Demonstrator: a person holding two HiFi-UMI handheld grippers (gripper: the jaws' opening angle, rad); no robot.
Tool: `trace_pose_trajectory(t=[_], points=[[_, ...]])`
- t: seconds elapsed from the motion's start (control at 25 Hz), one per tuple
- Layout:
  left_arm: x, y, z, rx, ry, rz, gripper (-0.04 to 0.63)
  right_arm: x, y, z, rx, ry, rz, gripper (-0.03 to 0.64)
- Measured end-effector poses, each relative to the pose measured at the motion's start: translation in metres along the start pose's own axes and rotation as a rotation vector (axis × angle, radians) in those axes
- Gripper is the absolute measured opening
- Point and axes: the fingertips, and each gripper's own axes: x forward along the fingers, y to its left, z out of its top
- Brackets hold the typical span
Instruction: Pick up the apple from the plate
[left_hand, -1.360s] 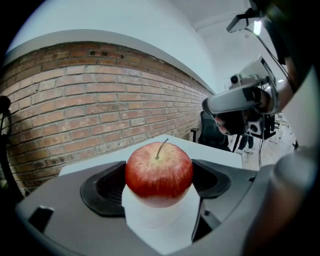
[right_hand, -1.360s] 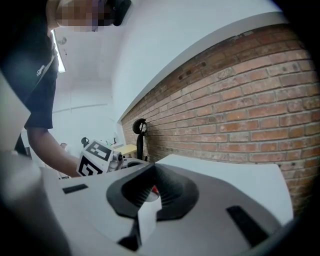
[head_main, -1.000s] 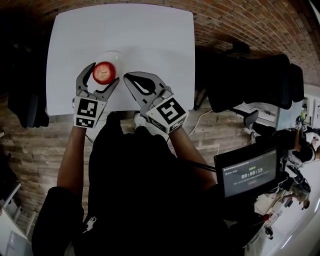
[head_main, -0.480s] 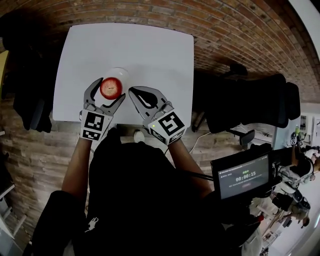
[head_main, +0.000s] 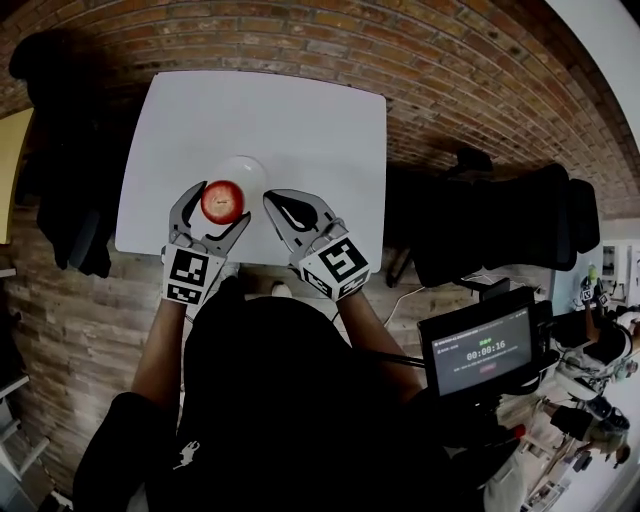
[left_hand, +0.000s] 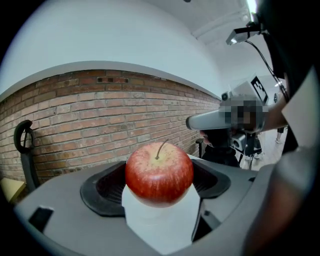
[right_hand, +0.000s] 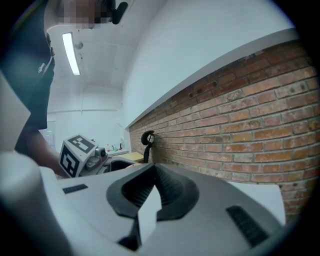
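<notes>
Now | left gripper (head_main: 214, 201) jaws clamp the red apple (head_main: 222, 201) over the near edge of the white plate (head_main: 251, 172) | right gripper (head_main: 274, 204) jaws closed, empty, just beside | white table (head_main: 300, 120) against a brick wall (head_main: 450, 70); black chair (head_main: 500, 220) at right

My head camera looks steeply down onto the white table (head_main: 300, 110). Each tong camera rides low behind its own jaws, facing along them toward the brick wall (left_hand: 75, 115). The left one, close up, shares the apple (left_hand: 159, 172) with the head view.
</notes>
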Motion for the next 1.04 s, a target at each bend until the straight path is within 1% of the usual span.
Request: trace_pose_trajectory(t=[0.28, 0.84, 1.04], points=[[-0.008, -0.001, 0.006, 0.004, -0.009, 0.013, 0.405, 0.000, 0.002, 0.008, -0.014, -0.019, 0.008, 0.002], [-0.003, -0.001, 0.019, 0.010, -0.032, -0.007, 0.405, 0.002, -0.002, 0.013, -0.027, -0.016, -0.004, 0.002], [-0.002, 0.001, 0.018, 0.009, -0.030, -0.007, 0.405, 0.004, -0.002, 0.013, -0.027, -0.011, -0.004, 0.002]])
